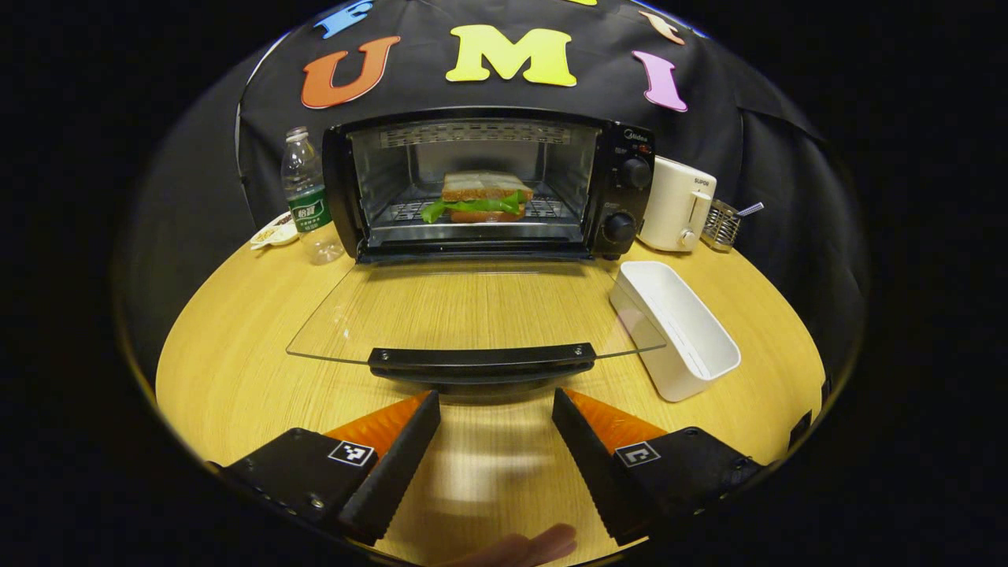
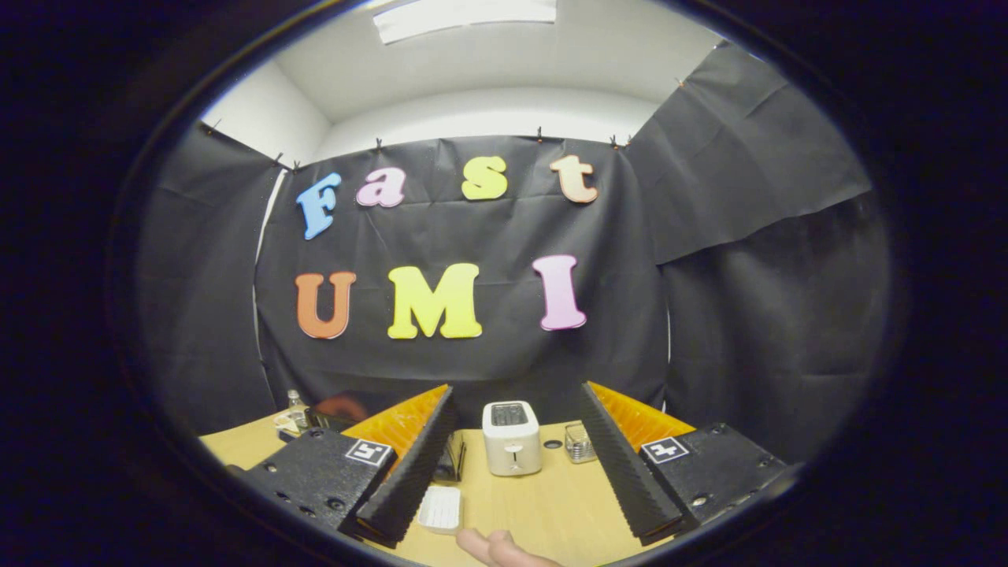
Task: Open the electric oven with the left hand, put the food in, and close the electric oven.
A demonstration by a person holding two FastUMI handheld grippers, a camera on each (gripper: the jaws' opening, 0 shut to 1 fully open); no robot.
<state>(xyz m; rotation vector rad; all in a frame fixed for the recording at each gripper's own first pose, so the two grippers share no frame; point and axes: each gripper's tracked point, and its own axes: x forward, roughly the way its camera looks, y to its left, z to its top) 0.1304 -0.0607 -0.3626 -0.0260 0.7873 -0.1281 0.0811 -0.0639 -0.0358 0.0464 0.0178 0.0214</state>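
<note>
Holding your left gripper (image 1: 496,413) spread at bottom centre, you are facing the oven's lowered glass door (image 1: 472,311); the sandwich (image 1: 480,197) is sitting inside the oven (image 1: 488,185), upper centre. Your right gripper (image 2: 512,465) is gaping too, perhaps well above the table (image 2: 551,504).

Left gripper view: low over table (image 1: 236,370), facing open oven (image 1: 488,185) head-on, close. Right gripper view: farther back, tilted up at back wall, toaster (image 2: 511,437) ahead. Shared: toaster (image 1: 676,203), white tray (image 1: 677,327), far table edge.
</note>
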